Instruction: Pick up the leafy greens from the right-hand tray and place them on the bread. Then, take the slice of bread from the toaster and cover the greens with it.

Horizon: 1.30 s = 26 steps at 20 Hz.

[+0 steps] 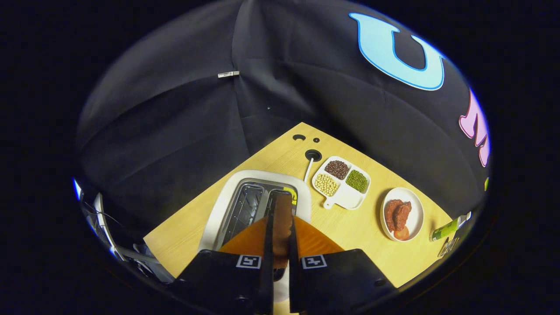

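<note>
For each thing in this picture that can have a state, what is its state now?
gripper: shut on the bread slice, above the toaster.
bread slice: held edge-on between the fingers, lifted over the right slot.
toaster: on the table, left slot empty.
divided dish: three compartments filled with beans, one empty.
round plate: holds reddish food.
bottle: lying on its side.

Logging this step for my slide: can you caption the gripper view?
Hand-held gripper shut on a bread slice above the white toaster, with the divided bean tray beyond.
</note>
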Tool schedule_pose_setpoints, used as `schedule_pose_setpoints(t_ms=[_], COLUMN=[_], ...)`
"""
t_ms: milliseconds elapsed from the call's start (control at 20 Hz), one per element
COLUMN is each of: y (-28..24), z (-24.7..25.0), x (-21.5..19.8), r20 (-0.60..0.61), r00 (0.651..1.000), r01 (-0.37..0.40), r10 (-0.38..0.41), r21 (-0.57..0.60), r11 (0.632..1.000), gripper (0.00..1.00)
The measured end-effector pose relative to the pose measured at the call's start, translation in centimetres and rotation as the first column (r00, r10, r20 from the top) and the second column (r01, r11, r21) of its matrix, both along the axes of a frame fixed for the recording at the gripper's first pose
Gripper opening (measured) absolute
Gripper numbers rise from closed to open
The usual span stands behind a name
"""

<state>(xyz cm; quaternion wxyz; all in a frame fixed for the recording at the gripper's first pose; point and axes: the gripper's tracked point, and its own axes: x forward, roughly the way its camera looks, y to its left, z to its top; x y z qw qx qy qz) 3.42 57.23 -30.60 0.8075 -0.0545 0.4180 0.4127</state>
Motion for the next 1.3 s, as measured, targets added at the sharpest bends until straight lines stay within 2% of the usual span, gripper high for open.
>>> schedule_pose_setpoints(t_ms=[200, 600, 1000, 1150, 1300], y=[0.2, -4.2, -14.3, -19.3, -23.7], z=[1.8, 8.6, 12.8, 12.2, 9.4], x=[-0.3, 2.1, 3.9, 3.8, 3.3], r20=[0.002, 0.018, 0.03, 0.03, 0.023], r00=[1.0, 0.997, 0.98, 0.96, 0.935], r01=[-0.007, 0.066, 0.181, 0.26, 0.339], r10=[0.007, -0.071, -0.198, -0.278, -0.354], r21=[0.059, 0.208, 0.284, 0.276, 0.236], r11=[0.998, 0.976, 0.941, 0.925, 0.911], gripper=[0.13, 0.12, 0.12, 0.12, 0.12])
